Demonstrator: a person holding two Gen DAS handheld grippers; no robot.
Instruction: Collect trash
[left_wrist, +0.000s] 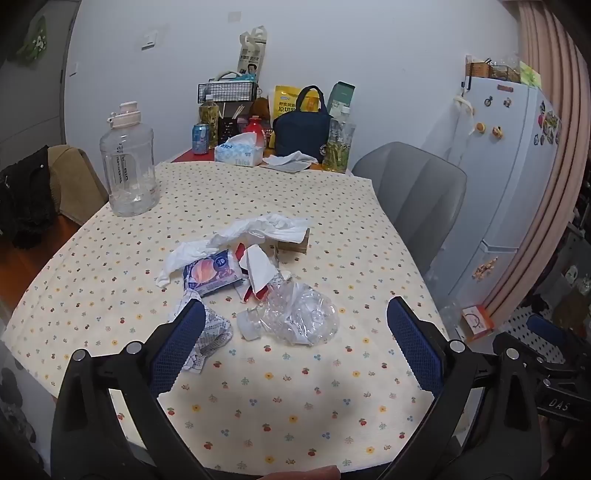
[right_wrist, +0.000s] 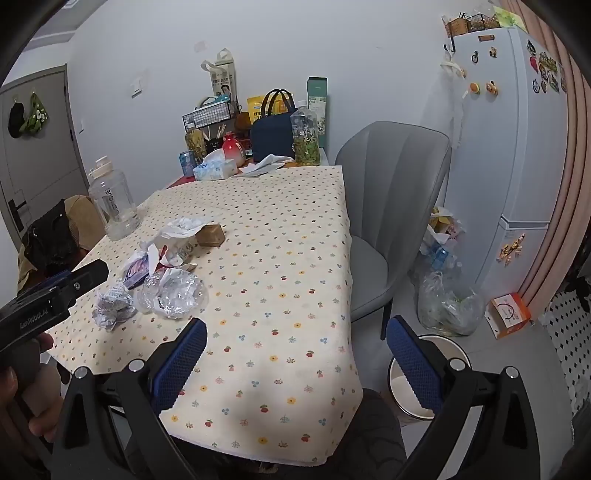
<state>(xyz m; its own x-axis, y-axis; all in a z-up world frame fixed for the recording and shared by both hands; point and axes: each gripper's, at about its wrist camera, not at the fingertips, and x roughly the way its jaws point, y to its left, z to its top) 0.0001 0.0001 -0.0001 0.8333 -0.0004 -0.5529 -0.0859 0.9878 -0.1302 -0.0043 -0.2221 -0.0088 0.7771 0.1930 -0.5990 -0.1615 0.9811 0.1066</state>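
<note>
Where the flowered tablecloth (left_wrist: 295, 406) fills the middle of the left wrist view, a loose heap of trash lies at centre frame. Nearest the camera is a crushed clear plastic bottle (left_wrist: 295, 319) with its white cap pointing left. Just left of it is a crumpled printed wrapper (left_wrist: 210, 332), partly hidden behind the left blue pad. Above these sit a blue snack packet (left_wrist: 212, 275) with a peach-coloured picture, a torn red-and-white carton scrap (left_wrist: 258, 269), white tissue (left_wrist: 269, 227) draped across the top of the heap, and a small brown box (left_wrist: 293, 243) at the heap's upper right.

The left gripper (left_wrist: 295, 325) has its fingers spread wide, holding nothing; the bottle and wrapper show between them, though contact cannot be judged.

From the right wrist view the same heap sits in the left middle of the frame. The right gripper (right_wrist: 295, 347) is also spread wide and empty, over the tablecloth's lower right edge, with a white bin (right_wrist: 439, 354) behind its right finger.
</note>
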